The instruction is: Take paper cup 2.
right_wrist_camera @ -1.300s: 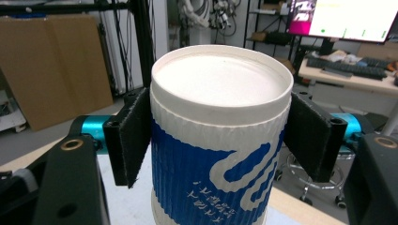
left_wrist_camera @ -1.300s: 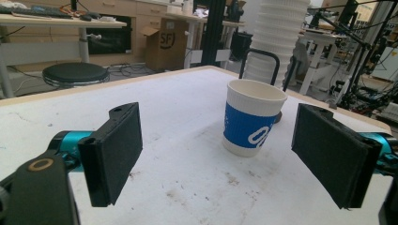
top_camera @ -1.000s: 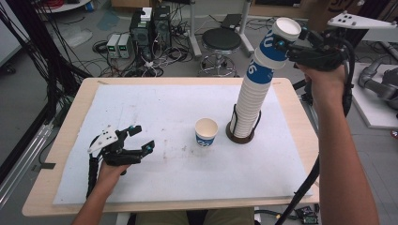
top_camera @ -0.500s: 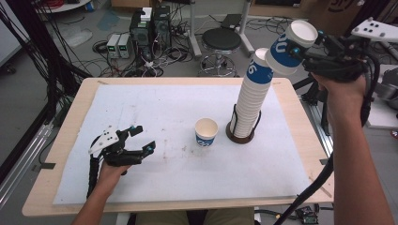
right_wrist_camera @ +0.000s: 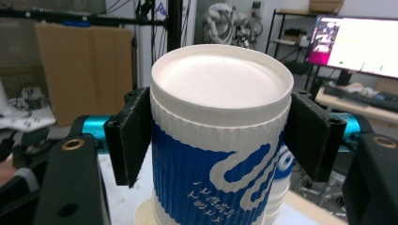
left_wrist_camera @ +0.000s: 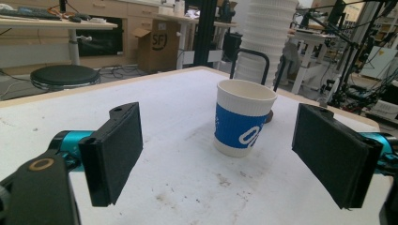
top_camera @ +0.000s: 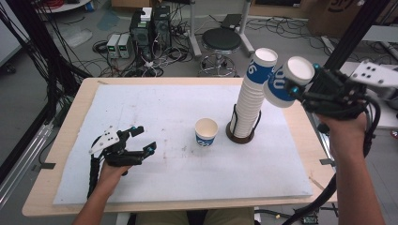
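**A:** So where's the cup right now?

**B:** Clamped in my right gripper (top_camera: 300, 89), up in the air off the right side of the table (top_camera: 61, 154). The held cup (top_camera: 287, 80) is upside down and tilted, base facing the high camera, just beside the top of the stack (top_camera: 249, 101). I can't tell if the two are touching. In the right gripper view both pads press on its ribbed sides (right_wrist_camera: 220, 140), blue band between them.

**A:** And the stack?

**B:** It stands in a dark holder (top_camera: 240, 135) right of centre, leaning a bit to the right. All inverted cups.

**A:** Left hand doing anything?

**B:** Nope. My left gripper (top_camera: 141, 140) sits low over the white mat (top_camera: 155, 101) near the front left, jaws spread wide with nothing between them. It's pointed at the lone cup (left_wrist_camera: 243, 123), which stands upright and open mid-table, just left of the holder and well apart from the left gripper.
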Demonstrator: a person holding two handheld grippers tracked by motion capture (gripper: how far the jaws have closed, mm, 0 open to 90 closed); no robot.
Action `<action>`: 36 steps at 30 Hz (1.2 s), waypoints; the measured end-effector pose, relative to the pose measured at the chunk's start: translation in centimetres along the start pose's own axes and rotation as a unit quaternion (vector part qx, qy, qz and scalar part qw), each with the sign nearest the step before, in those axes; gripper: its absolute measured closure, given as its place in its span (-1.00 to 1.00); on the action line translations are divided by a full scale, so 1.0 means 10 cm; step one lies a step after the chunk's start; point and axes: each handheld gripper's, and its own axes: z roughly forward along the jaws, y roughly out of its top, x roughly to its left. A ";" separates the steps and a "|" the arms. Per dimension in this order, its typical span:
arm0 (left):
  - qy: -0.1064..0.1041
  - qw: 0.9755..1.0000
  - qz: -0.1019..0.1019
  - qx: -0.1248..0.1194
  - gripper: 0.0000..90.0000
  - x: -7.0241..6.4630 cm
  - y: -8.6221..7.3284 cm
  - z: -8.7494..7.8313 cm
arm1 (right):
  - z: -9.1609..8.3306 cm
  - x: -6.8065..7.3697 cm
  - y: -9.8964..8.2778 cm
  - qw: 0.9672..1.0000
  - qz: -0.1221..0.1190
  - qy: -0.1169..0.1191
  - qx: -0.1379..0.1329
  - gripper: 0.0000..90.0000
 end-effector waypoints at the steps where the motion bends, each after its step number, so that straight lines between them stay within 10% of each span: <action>1: 0.000 1.000 0.001 0.001 -0.63 0.00 0.00 0.00 | 0.00 0.02 -0.06 1.000 0.005 0.004 0.003 -0.34; 16: -0.009 1.000 0.004 0.005 -0.64 -0.02 -0.03 0.03 | 0.22 0.18 -1.06 0.998 0.032 0.051 0.036 -0.35; 36: -0.048 0.999 0.003 0.006 -0.68 -0.10 0.02 0.05 | 0.51 0.34 -1.35 0.994 0.027 0.078 0.071 -0.35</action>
